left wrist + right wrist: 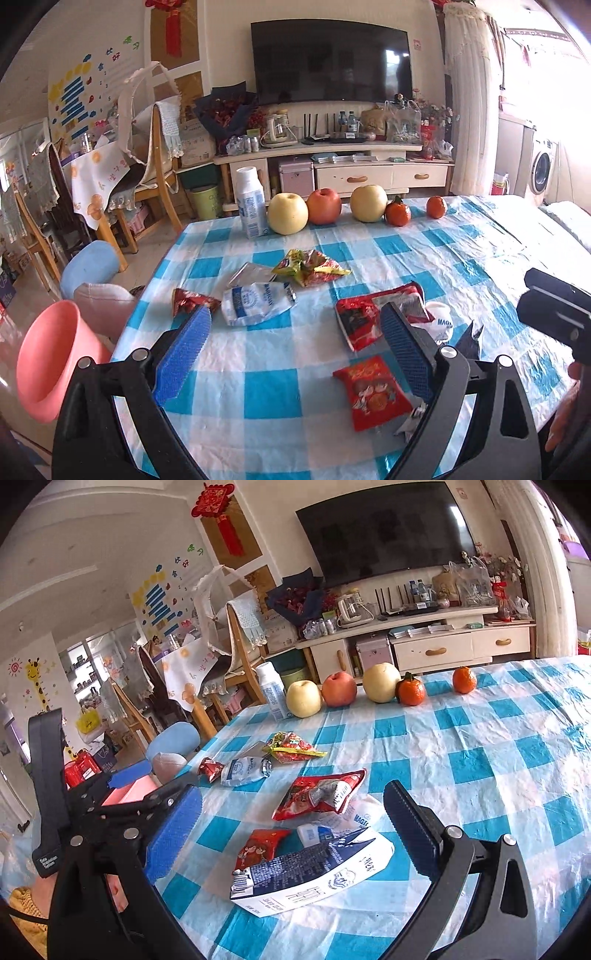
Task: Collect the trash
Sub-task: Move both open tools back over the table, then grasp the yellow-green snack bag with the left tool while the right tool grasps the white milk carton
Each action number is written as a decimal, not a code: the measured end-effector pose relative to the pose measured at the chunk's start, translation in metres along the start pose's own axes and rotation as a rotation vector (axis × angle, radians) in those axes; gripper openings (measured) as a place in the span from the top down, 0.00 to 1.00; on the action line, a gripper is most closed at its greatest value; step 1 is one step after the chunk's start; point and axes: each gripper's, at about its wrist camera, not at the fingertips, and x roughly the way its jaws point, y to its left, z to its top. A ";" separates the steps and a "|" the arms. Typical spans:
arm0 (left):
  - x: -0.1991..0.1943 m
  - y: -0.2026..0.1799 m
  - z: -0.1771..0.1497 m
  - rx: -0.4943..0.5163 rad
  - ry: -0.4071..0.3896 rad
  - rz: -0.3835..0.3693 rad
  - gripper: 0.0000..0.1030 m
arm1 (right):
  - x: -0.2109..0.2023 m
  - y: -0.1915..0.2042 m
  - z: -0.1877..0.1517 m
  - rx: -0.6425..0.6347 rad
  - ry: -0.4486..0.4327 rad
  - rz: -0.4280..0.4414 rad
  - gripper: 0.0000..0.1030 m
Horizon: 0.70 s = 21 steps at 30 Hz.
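Both my tongs hang open and empty over the checked tablecloth (258,387). My left gripper (295,350) frames a small red snack packet (373,391) near the table's front edge. My right gripper (295,830) faces a flattened milk carton (310,875) below a torn red wrapper (317,790). A pink bin (48,358) stands off the table's left edge.

Fruit row (340,210) beside upright bottle (251,203) on checked tablecloth (461,240); television (331,64) behind.
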 end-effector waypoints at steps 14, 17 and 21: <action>0.144 -0.023 0.049 0.174 0.184 -0.094 0.11 | 0.023 -0.047 -0.005 0.208 0.236 -0.008 0.04; 0.171 -0.015 0.049 0.140 0.251 -0.111 0.11 | 0.032 -0.051 -0.011 0.253 0.298 0.015 0.04; 0.199 -0.010 0.047 0.132 0.301 -0.098 0.11 | 0.035 -0.052 -0.015 0.271 0.330 0.036 0.04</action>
